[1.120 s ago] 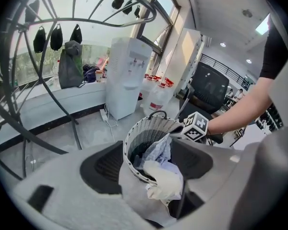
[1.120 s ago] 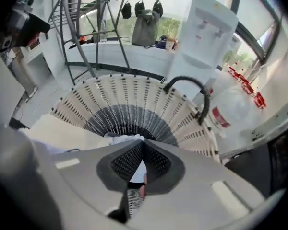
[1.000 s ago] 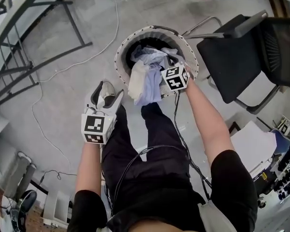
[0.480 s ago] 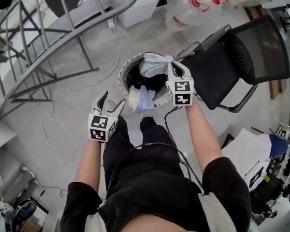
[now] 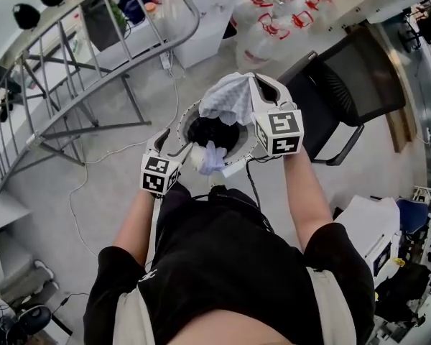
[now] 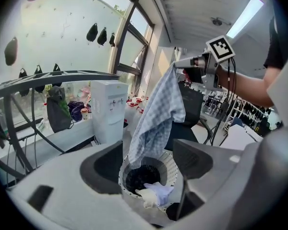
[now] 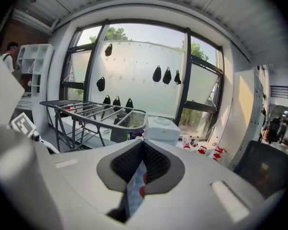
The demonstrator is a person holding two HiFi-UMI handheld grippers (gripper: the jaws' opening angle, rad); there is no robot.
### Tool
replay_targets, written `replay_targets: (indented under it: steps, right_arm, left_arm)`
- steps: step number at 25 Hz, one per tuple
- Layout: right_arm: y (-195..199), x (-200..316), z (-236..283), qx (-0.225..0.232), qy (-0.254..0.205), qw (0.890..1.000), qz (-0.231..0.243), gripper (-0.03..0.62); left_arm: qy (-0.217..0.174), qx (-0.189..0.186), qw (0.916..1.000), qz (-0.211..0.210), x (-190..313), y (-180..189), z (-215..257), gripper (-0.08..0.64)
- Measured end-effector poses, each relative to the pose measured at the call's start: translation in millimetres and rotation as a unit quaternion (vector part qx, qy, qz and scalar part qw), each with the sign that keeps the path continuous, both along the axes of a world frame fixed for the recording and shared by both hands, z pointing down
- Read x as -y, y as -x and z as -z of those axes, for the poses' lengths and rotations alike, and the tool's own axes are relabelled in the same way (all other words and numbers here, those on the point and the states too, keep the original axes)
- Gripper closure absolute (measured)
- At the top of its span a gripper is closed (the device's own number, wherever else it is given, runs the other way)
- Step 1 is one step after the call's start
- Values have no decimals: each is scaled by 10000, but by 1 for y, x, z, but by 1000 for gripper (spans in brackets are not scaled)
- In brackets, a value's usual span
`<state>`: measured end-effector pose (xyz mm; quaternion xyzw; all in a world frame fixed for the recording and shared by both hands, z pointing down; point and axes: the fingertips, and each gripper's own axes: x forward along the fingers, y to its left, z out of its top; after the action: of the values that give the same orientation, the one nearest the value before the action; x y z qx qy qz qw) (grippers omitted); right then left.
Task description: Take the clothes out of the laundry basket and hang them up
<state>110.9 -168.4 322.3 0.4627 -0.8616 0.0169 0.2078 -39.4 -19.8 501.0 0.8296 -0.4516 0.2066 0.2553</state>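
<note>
Head view, person standing on the grey floor point(image 5: 93, 164) and looking down over both arms.

Right gripper point(image 5: 255, 85): it is being held up above the laundry basket point(image 5: 189, 121), higher than the left. Its jaws are pressing together on an edge of a pale blue-and-white checked cloth point(image 5: 228, 98). In the right gripper view a narrow strip of that cloth is showing between the ribbed pads point(image 7: 153, 164). The cloth is hanging free below the jaws, and its lower end is dangling over the basket's mouth. Whether that end is touching anything inside cannot be told.

Left gripper point(image 5: 176, 144): it is hovering lower, by the near-left rim of the basket. Its jaws are standing spread and nothing is sitting between them. In the left gripper view the basket is showing through the gap, further off.

Basket: round, white, slatted wall, standing on the floor just ahead of the person's legs. The interior is looking dark. A bundle of pale clothes point(image 5: 208, 157), cream and light lilac, is lying draped over the near rim.

Surroundings: a grey metal drying rack point(image 5: 93, 56) is standing to the left of the basket, with bare rails. A black office chair point(image 5: 345, 92) is standing just beside the basket on the right. A white box-shaped unit point(image 6: 108, 109) is sitting beyond the basket, near the window.
</note>
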Motion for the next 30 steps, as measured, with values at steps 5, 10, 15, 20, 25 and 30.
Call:
replay_targets:
  steps: [5, 10, 15, 20, 25, 30]
  right_arm:
    - [4, -11, 82, 240, -605, 9977, 182, 577]
    - [7, -29, 126, 372, -938, 9943, 344, 577]
    - [16, -42, 149, 405, -1122, 9919, 429, 577]
    - [11, -50, 151, 339, -1153, 9920, 390, 577]
    - [-5, -56, 149, 362, -1129, 9926, 251, 577]
    - [-29, -54, 149, 556, -1099, 9924, 60, 577]
  left_arm:
    - [-144, 60, 9995, -284, 9, -15, 4, 230]
    - [-230, 20, 9981, -571, 35, -38, -5, 230]
    - [256, 191, 9933, -1113, 45, -62, -46, 230]
    - [226, 157, 9954, -914, 60, -89, -53, 229]
    - [118, -195, 9968, -765, 62, -97, -38, 542]
    - [-95, -180, 9967, -785, 50, -86, -22, 545]
